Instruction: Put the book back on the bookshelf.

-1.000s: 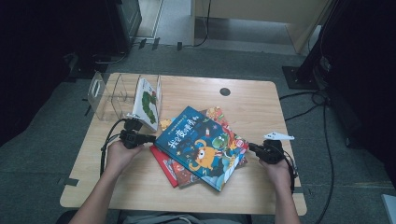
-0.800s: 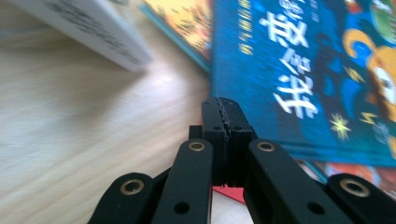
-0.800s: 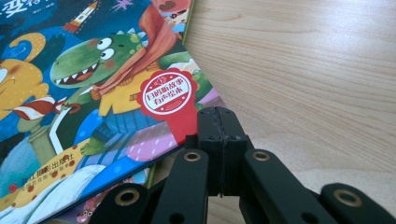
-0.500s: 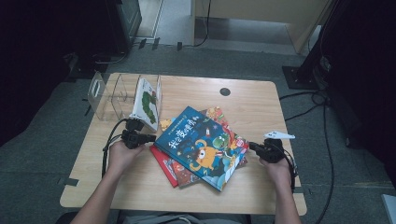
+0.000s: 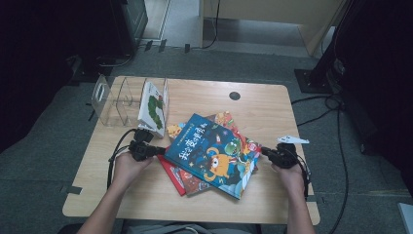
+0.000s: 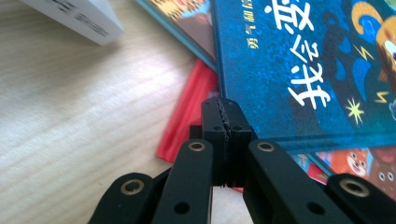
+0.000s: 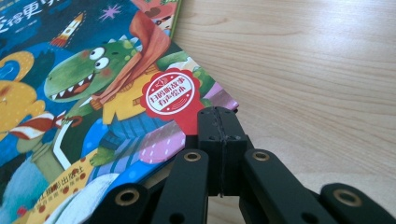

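Blue is what I see first: the blue book (image 5: 212,153) lies face up on top of a fanned pile near the middle of the wooden table (image 5: 272,105), tilted so one corner points toward me. Against the frames from a second ago, I find almost nothing changed; my left gripper (image 5: 152,150) has edged slightly toward the pile and the books lie as they did.

Both sets of jaws are pressed together with nothing between them. In the left gripper view, the left gripper's (image 6: 222,122) closed tips sit at the blue cover's (image 6: 299,70) edge, just over the red book (image 6: 187,112) underneath. In the right gripper view, my right gripper (image 7: 219,126) rests its closed tips beside the corner of the blue book (image 7: 98,93), close to a round red sticker (image 7: 170,99); whether the tips touch the cover I cannot tell. From above, the right gripper (image 5: 271,154) sits at the pile's right side.

Under the blue cover lies an orange-toned book (image 5: 226,121), peeking out at the far side. To the far left stands a clear acrylic rack (image 5: 109,97) with one white book (image 5: 153,105) upright in it, near my left hand (image 5: 127,165). A dark round grommet (image 5: 234,96) sits in the tabletop beyond the pile.
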Action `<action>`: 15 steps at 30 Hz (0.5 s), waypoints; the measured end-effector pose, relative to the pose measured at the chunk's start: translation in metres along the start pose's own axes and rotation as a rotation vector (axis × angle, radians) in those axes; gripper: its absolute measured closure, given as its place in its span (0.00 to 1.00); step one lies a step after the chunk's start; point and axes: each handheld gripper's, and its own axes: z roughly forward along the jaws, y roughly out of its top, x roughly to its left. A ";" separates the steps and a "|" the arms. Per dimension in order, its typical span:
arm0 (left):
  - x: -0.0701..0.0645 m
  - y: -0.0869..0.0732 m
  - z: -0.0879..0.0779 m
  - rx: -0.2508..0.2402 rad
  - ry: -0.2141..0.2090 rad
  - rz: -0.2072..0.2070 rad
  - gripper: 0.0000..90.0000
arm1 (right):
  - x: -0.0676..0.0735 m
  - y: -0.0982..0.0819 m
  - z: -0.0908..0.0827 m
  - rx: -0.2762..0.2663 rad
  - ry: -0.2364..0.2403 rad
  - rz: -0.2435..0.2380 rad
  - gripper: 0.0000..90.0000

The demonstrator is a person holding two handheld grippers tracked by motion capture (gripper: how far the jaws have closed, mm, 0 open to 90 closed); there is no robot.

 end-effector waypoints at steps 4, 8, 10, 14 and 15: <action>-0.007 -0.006 0.001 0.011 -0.016 0.003 1.00 | -0.005 0.003 0.003 -0.007 -0.003 0.009 1.00; -0.015 -0.013 0.006 0.045 -0.011 0.023 1.00 | -0.007 0.007 0.006 -0.009 -0.008 0.023 1.00; -0.017 -0.016 0.007 0.042 -0.020 0.012 1.00 | -0.008 0.008 0.009 -0.021 -0.013 0.017 1.00; -0.020 -0.022 0.005 0.045 -0.039 0.001 1.00 | -0.010 0.015 0.015 -0.012 -0.009 0.030 1.00; -0.020 -0.023 0.004 0.040 -0.041 -0.003 1.00 | -0.010 0.016 0.016 -0.012 -0.006 0.030 1.00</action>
